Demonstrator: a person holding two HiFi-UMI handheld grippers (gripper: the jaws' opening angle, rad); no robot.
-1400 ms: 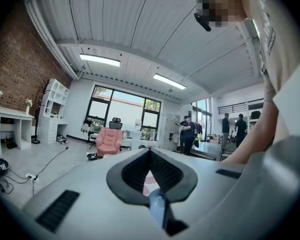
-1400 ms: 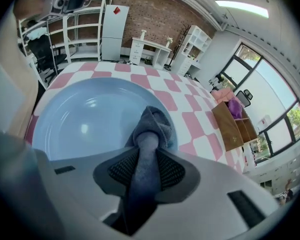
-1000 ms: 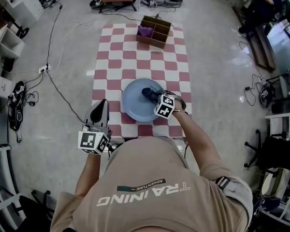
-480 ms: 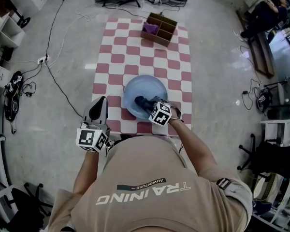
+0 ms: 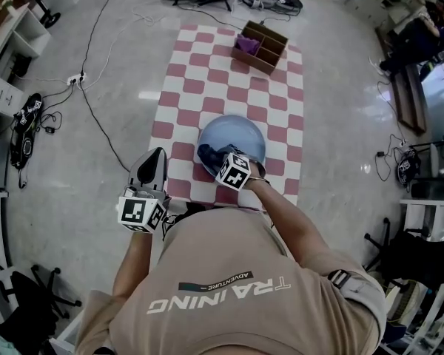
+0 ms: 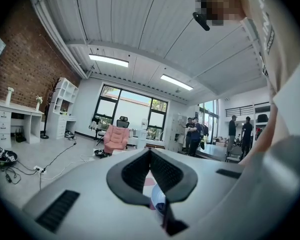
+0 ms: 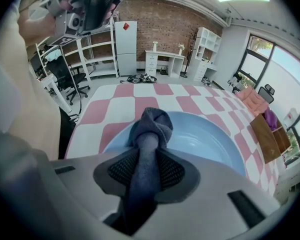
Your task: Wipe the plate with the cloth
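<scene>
A light blue plate (image 5: 240, 135) lies on the near part of a red-and-white checked mat (image 5: 185, 87). My right gripper (image 5: 216, 159) points steeply down over the plate's near left rim. It is shut on a dark blue cloth (image 5: 207, 154). In the right gripper view the cloth (image 7: 151, 126) runs up between the pads, and its bunched end rests on the plate (image 7: 210, 139). My left gripper (image 5: 156, 154) hovers level beside the mat's near left corner. Its tips meet and hold nothing (image 6: 150, 153).
A wooden compartment box (image 5: 265, 49) with a purple cloth (image 5: 247, 44) inside stands at the mat's far right. Cables and a power strip (image 5: 74, 78) lie on the floor to the left. White shelves (image 7: 97, 54) and a desk line the brick wall.
My right gripper has dragged the cloth across the plate from right of centre to its near left edge. The left gripper has drifted only a little.
</scene>
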